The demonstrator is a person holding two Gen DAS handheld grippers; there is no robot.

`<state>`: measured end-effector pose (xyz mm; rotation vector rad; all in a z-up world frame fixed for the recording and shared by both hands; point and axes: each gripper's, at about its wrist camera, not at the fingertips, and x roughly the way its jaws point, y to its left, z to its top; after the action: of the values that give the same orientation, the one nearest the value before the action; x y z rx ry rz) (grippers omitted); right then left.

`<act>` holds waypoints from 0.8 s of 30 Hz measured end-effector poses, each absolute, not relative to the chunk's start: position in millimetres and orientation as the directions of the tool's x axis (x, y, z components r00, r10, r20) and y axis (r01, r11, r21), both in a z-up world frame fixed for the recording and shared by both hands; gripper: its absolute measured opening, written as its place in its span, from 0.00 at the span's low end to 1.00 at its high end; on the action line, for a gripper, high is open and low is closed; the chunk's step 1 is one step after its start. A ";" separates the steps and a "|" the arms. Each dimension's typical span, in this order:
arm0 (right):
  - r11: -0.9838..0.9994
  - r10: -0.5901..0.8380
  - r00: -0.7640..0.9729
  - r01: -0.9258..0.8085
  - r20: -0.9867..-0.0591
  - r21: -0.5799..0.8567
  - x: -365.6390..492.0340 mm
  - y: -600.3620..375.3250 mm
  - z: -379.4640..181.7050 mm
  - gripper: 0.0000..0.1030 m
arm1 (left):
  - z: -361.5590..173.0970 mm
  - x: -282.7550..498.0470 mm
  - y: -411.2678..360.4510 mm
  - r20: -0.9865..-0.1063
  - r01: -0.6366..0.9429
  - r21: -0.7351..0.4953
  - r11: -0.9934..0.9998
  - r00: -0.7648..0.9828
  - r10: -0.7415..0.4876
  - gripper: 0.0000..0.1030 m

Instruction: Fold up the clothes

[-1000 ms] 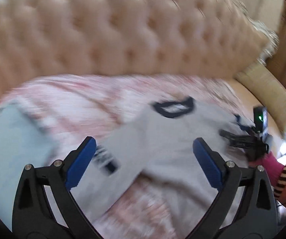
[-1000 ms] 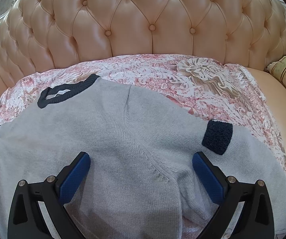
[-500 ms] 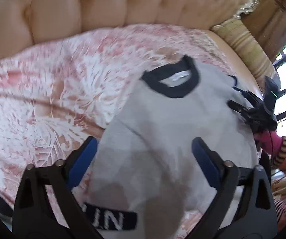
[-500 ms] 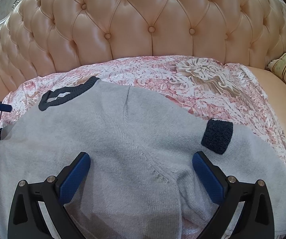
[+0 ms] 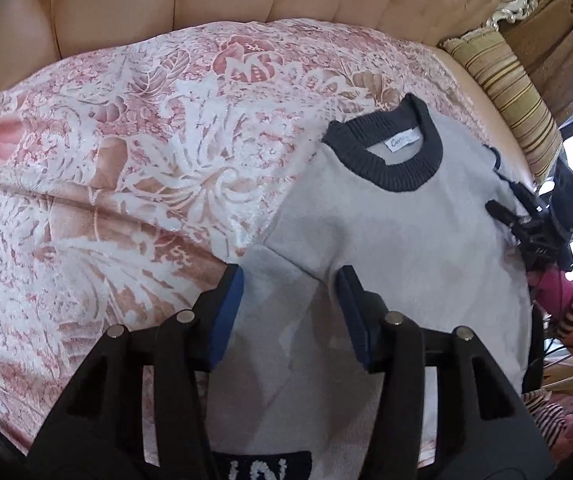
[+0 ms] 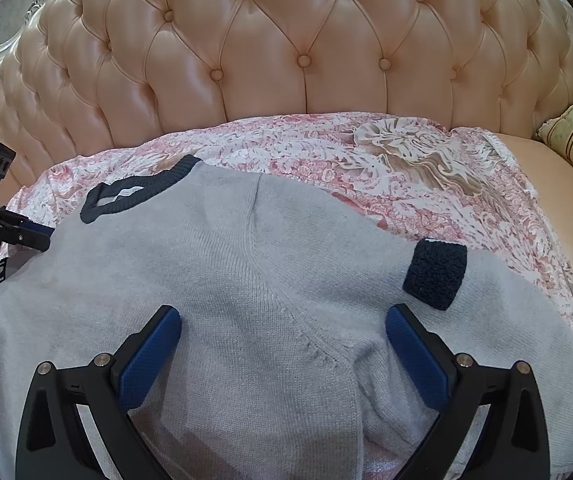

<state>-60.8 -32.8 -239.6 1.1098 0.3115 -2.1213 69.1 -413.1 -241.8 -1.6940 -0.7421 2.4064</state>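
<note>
A grey sweater [image 5: 406,232] with a dark collar [image 5: 386,160] lies spread on the floral cover. My left gripper [image 5: 290,280] points down at its shoulder seam. The jaws are closing with flat fabric between the blue pads, which do not pinch it. A dark cuff with white letters [image 5: 262,468] shows below the fingers. My right gripper [image 6: 282,320] hangs open over the sweater [image 6: 226,280] near the other armpit. Its pads are apart from the cloth. That sleeve is folded inward, with its dark cuff [image 6: 436,274] lying on the body.
The pink floral cover [image 5: 126,160] drapes a tufted peach sofa back [image 6: 286,60]. A striped cushion [image 5: 506,92] sits at the sofa's right end. A person's hand in a pink glove with an orange striped sleeve [image 5: 554,288] holds the right gripper.
My left gripper has dropped and swung from the cover onto the sweater's shoulder, and its jaws have narrowed. The right gripper and the sweater have stayed put.
</note>
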 end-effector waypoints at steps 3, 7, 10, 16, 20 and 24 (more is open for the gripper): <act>-0.717 -0.481 -0.378 0.688 -0.791 0.107 -61.2 -33.1 -239.8 1.00 | -247.7 69.4 -426.0 -0.831 0.212 -0.511 -0.833 -0.371 0.415 0.52; -0.717 -0.481 -0.378 0.689 -0.791 0.107 -61.6 -33.2 -240.2 1.00 | -254.5 68.7 -445.3 -0.784 0.251 -0.594 -0.764 -0.394 0.481 0.52; -0.717 -0.481 -0.379 0.689 -0.791 0.106 -61.9 -33.3 -240.4 1.00 | -256.3 68.7 -453.6 -0.754 0.257 -0.639 -0.725 -0.395 0.525 0.52; -0.717 -0.479 -0.380 0.689 -0.791 0.103 -61.4 -34.1 -240.8 1.00 | -252.9 52.4 -440.9 -0.836 0.233 -0.526 -0.818 -0.317 0.448 0.54; -0.717 -0.477 -0.380 0.689 -0.792 0.101 -61.6 -34.4 -241.0 1.00 | -252.9 45.5 -440.8 -0.844 0.266 -0.519 -0.812 -0.312 0.437 0.72; -0.716 -0.479 -0.380 0.690 -0.791 0.103 -61.8 -34.2 -241.5 1.00 | -255.8 41.2 -436.9 -0.832 0.258 -0.549 -0.795 -0.256 0.491 0.76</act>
<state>-61.8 -34.2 -241.5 1.1065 0.3181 -2.1218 41.2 -436.9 -255.8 -1.8081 -0.9271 2.1821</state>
